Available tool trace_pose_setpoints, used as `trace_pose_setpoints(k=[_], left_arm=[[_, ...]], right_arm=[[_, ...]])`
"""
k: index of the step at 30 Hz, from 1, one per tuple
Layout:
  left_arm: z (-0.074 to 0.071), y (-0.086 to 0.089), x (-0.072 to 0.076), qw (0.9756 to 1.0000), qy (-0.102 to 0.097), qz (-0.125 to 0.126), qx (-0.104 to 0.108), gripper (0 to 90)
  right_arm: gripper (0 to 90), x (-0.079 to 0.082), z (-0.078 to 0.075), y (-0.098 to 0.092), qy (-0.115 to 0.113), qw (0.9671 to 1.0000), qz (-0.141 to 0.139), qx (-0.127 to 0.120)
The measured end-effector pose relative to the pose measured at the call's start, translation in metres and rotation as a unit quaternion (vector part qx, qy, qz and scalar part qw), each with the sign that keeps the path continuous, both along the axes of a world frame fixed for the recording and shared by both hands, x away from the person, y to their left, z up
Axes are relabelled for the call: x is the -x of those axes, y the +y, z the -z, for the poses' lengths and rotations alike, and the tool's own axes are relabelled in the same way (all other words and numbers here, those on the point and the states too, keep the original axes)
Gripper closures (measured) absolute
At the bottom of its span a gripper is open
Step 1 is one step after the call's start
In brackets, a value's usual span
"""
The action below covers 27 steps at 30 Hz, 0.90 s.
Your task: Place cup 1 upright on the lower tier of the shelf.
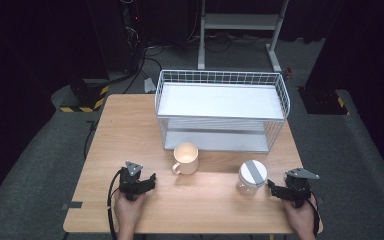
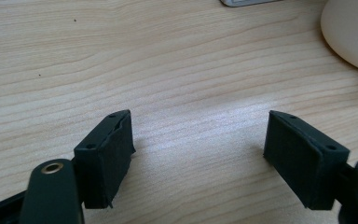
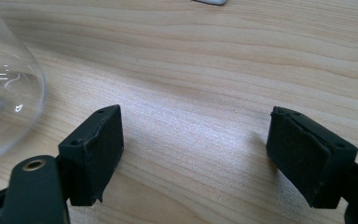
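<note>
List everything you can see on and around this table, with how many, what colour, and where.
mug: one, cream, table centre, in front of the rack
jar: one, clear glass with grey lid, right of the mug
wire rack: one, white, two shelves, back of the table
table: one, light wood
stand: one, white metal, on the floor behind
left gripper: one, black, near left, jaws open, nothing between them
right gripper: one, black, near right beside the jar, jaws open, nothing between them
</note>
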<state>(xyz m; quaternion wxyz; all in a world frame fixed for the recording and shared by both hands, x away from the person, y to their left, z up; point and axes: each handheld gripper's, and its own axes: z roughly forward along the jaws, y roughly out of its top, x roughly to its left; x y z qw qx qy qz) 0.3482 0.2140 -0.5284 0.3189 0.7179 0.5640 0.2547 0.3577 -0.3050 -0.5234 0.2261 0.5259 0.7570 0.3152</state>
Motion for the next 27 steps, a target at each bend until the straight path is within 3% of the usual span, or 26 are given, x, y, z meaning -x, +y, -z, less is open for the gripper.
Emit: trace_pose_setpoints(k=[16, 27], left_arm=[[0.000, 0.000, 0.000, 1.0000, 0.001, 0.001, -0.001, 24.0], [0.000, 0.000, 0.000, 1.0000, 0.002, 0.000, -0.001, 23.9]], right_arm=[[14.0, 0.002, 0.000, 0.001, 0.007, 0.9996, -0.026, 0.002], [14.0, 0.019, -0.003, -0.001, -0.002, 0.9996, -0.027, -0.012]])
